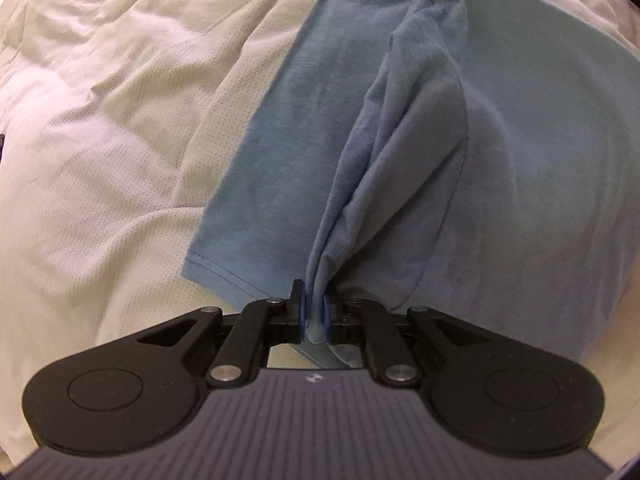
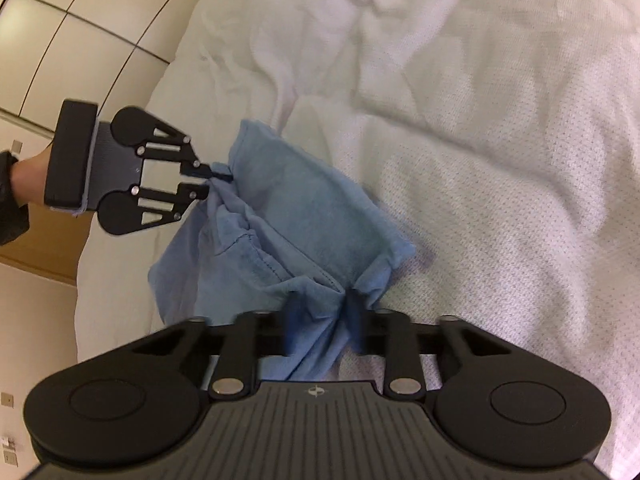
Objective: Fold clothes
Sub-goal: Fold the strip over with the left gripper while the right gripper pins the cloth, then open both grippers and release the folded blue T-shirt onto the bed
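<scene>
A light blue T-shirt point(image 1: 520, 140) lies on a white bed cover point(image 1: 100, 140). The left gripper point(image 1: 315, 312) and right gripper point(image 2: 320, 320) each pinch a bunched edge, lifting one side mid-fold. Next, likely carry it across evenly and lay it flat.

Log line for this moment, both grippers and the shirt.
left gripper: shut on blue shirt | right gripper: shut on blue shirt | shirt bunched, held between both over white bedding
</scene>
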Demonstrator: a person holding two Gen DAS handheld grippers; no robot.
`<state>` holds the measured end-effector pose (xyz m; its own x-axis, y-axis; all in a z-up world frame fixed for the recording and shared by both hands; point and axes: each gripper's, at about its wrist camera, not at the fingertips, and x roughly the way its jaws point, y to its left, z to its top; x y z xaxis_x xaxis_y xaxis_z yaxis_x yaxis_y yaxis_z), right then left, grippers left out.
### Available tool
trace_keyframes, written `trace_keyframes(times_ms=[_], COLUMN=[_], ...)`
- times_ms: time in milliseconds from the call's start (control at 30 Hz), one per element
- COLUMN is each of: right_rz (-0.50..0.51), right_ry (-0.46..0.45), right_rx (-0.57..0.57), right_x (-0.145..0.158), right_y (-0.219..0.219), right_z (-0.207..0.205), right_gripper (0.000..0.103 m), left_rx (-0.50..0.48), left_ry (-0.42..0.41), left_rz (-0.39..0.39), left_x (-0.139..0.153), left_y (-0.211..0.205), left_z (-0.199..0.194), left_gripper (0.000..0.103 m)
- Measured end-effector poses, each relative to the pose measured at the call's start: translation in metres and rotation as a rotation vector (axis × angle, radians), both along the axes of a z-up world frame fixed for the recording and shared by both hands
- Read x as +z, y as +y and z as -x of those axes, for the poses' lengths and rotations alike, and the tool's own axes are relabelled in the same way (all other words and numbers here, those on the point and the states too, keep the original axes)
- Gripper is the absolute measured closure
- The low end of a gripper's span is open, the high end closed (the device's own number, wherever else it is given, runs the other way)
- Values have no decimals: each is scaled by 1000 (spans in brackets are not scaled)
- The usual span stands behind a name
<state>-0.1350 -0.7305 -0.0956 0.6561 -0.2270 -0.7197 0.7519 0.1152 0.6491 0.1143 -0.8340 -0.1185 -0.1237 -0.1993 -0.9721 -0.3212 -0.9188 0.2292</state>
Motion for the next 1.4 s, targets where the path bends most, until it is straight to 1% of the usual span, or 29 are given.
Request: trace_keyframes(times_ms=[33, 100, 167, 233, 300, 367, 467, 567, 600, 667, 700, 733, 767, 800, 867, 933, 1000, 1033, 1067, 1133, 1200, 1233, 1333, 1400], right_rz=[3, 20, 35, 44, 58, 83, 112, 147, 151, 133, 121, 106, 89, 79, 69, 78, 84, 95, 109, 145, 168, 178, 204, 231], right_ry=[6, 20, 40, 39, 46, 60, 58, 69, 75, 81, 87, 94, 101, 108, 131, 153, 173, 179, 185, 180, 154, 139, 97, 98], right_rx=[0, 23, 44, 53, 61, 57, 30, 1, -17, -52, -65, -66, -62, -65, -89, -133, -167, -158, -142, -65, 18, 52, 147, 218], right_x=[0, 3, 6, 8, 12, 22, 38, 51, 52, 45, 38, 29, 21, 14, 6, 10, 16, 20, 25, 34, 37, 37, 31, 23], right_y=[-2, -3, -4, -5, -7, -7, -1, 3, 5, 5, 3, 0, -3, -6, -12, -9, -4, -1, 2, 5, 4, 3, -4, -11], right_z=[-1, -5, -9, -11, -13, -11, 0, 10, 13, 19, 20, 20, 19, 18, 21, 29, 38, 40, 40, 32, 16, 7, -26, -48], right_gripper=[79, 85, 86, 96, 99, 100, 100, 101, 101, 101, 101, 101, 100, 100, 99, 97, 95, 95, 94, 93, 91, 91, 89, 89], left_rx=[-1, 1, -2, 7, 13, 23, 39, 60, 65, 82, 112, 145, 197, 249, 349, 422, 496, 532, 560, 613, 613, 598, 550, 526], left_ry=[0, 2, 3, 7, 9, 32, 74, 92, 73, 25, 15, 8, 27, 46, 81, 104, 144, 164, 189, 236, 257, 258, 264, 262], left_rz=[2, 2, 7, 6, 13, 29, 58, 70, 64, 62, 64, 65, 64, 63, 68, 85, 84, 81, 59, 15, -43, -70, -142, -179], left_x=[0, 1, 2, 4, 10, 25, 43, 45, 38, 20, 12, 4, 3, 2, 9, 18, 32, 38, 43, 53, 52, 50, 32, 16], left_y=[0, -1, 0, -1, -3, -5, -11, -26, -31, -35, -41, -47, -52, -58, -66, -70, -70, -69, -65, -56, -42, -34, -19, -14], left_z=[-1, -1, -2, -3, -4, -3, 3, 18, 24, 34, 36, 38, 36, 34, 24, 10, -6, -13, -18, -26, -22, -16, 2, 17], left_gripper=[96, 96, 96, 96, 97, 98, 98, 98, 97, 93, 91, 88, 82, 80, 78, 78, 78, 78, 79, 79, 79, 79, 79, 79])
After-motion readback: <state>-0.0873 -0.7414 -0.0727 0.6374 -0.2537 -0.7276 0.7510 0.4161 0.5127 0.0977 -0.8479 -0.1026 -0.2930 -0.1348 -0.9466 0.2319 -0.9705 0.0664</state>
